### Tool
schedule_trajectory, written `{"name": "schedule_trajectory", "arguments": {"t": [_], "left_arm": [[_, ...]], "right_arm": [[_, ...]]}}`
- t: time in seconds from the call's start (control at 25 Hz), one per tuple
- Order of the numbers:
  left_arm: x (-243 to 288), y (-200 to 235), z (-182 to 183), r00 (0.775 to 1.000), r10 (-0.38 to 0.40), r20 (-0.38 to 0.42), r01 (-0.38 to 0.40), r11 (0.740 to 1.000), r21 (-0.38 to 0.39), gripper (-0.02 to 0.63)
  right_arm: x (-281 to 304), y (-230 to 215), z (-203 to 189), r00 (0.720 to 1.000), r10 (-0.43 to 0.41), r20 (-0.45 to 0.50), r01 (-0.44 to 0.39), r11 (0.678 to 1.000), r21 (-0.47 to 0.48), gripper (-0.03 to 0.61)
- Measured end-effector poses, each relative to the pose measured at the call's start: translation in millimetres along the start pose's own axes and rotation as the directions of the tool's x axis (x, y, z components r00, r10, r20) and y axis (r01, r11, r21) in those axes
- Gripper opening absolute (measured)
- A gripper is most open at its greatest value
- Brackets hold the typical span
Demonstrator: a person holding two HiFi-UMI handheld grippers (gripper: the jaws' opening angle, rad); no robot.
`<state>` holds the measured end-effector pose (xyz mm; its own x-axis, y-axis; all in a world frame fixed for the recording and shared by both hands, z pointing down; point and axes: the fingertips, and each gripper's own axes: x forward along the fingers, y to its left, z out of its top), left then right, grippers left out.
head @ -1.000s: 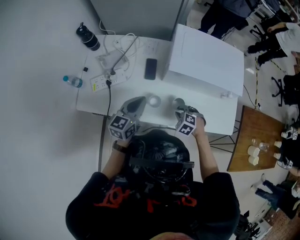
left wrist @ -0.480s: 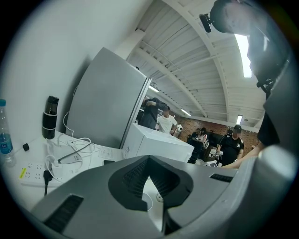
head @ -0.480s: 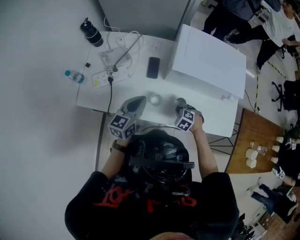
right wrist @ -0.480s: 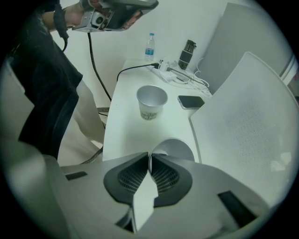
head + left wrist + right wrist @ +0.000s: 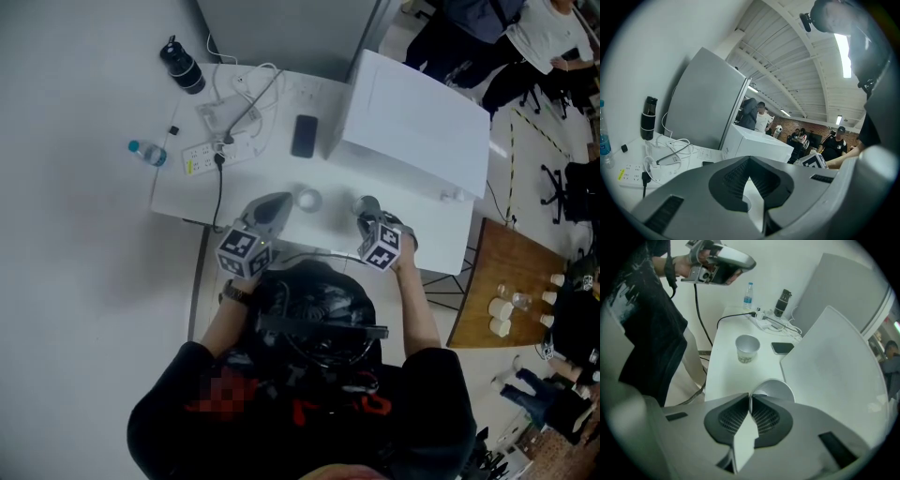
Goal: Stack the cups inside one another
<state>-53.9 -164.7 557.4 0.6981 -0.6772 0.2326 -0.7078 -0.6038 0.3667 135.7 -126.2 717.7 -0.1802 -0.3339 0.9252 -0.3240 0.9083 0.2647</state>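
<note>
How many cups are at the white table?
2. The standing cup sits on the white table; the held cup is pinched by its wall in the right gripper. More could hide behind the white box.

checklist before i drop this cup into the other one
1. Grip: right tongs pinch the wall of the held cup at its rim. Ok.
2. Target: table cup stands upright, mouth up. Ok.
3. Target empty: nothing shows inside it, but its bottom is not in view. Cannot tell.
4. Alignment: the held cup is beside the table cup, not above it. Not ok.
5. Left tongs: shut, holding nothing, raised away from the table cup. Ok.
6. Clutter: phone lies apart from the table cup. Ok.
</note>
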Motion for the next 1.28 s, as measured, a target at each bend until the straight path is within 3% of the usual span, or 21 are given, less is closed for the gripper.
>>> {"name": "schedule_trajectory", "arguments": {"t": [0.24,0.52,0.8,1.28], "left_arm": [[-1,1,2,1.0,0.003,0.007,-0.003,1.0,0.0,0.003],[-2,0,6,1.0,0.001,0.024,-0.001,1.0,0.009,0.003],[-6,0,9,1.0,0.01,0.027,-0.011,1.0,0.022,0.003],[-25,11,7,0.997,0.067,0.033,-0.068,0.997,0.02,0.003]], "right_arm": [[-47,-17,26,0.995,-0.026,0.098,0.032,0.998,-0.055,0.031],[-82,-19,90,0.99,0.03,0.139,-0.006,0.986,-0.168,0.031],[-63,0,128,0.983,0.111,0.143,-0.067,0.958,-0.28,0.031],[-18,21,149,0.981,0.166,0.097,-0.126,0.938,-0.324,0.031]]}}
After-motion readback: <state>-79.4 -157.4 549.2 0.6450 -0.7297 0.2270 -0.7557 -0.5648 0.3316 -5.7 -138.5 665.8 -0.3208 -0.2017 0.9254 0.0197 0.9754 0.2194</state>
